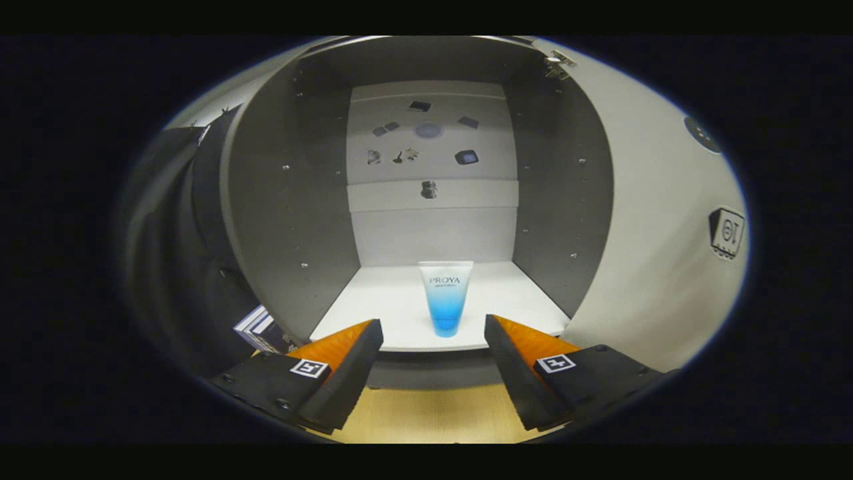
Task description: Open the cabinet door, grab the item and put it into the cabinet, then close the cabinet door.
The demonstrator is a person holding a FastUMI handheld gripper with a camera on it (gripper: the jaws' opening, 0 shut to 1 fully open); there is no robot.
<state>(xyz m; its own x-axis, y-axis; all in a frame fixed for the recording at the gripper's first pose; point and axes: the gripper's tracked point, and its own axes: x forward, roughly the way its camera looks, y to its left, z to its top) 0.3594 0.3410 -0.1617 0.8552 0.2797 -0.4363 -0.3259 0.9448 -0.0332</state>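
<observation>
One tube (446,298), white fading to blue, upright in the cabinet (426,313) just beyond our fingers. We see the gripper (433,333) spread apart, holding nothing.

The cabinet (293,220) has smooth, matt laminate-like walls and a pale shelf; the tube (446,297) looks like glossy, translucent plastic; the open door (640,220) is smooth and faintly sheened; the table (433,413) shows light wood grain.
</observation>
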